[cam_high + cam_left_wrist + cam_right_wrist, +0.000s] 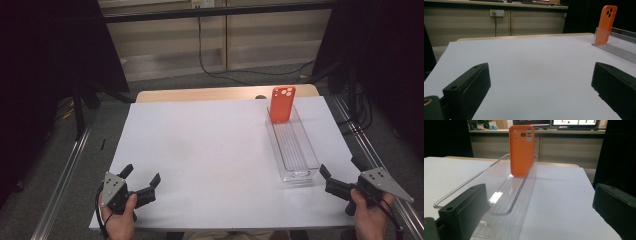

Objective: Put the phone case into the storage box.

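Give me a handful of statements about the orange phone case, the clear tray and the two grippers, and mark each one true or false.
1. The orange phone case stands upright at the far end of the clear tray. True.
2. The left gripper is shut on the phone case. False: its jaws are open and it is near the table's front edge, far from the case.
3. The right gripper is open, near the tray's near end. True.
4. The tray lies on the white sheet. True.
5. The case lies flat on the sheet. False: it stands in the tray.
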A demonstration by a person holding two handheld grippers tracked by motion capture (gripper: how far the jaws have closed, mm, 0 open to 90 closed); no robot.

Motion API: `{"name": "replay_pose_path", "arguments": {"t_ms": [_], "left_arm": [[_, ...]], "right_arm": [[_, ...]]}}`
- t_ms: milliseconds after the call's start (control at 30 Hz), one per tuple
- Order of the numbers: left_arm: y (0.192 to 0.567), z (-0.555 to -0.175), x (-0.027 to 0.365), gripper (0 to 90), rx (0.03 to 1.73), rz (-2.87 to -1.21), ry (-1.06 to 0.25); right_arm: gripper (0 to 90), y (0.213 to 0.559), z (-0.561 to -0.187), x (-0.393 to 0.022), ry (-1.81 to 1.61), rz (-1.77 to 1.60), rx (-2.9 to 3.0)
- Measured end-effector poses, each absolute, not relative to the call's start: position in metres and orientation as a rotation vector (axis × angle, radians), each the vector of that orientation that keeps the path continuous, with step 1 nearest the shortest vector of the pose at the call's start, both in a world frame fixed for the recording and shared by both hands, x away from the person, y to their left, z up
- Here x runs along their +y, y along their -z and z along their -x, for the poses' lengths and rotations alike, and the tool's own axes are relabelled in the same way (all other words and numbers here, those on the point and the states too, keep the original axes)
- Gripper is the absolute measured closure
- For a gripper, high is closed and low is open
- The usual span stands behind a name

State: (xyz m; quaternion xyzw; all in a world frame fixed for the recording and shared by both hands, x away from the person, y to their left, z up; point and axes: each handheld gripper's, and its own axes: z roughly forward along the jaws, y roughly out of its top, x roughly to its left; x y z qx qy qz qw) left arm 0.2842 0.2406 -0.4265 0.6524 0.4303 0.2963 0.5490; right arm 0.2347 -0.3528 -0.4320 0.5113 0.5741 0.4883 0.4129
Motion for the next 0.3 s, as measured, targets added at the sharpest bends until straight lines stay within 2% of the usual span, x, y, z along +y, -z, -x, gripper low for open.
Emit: {"name": "replay_pose_path", "arguments": {"t_ms": [300], "left_arm": [[0.4263,-0.2859,0.2395,2.2,1.012,-1.558,-0.696]], "right_arm": [[0.0,0.4315,-0.2367,-0.3496,-1.257,-1.267,1.460]]}}
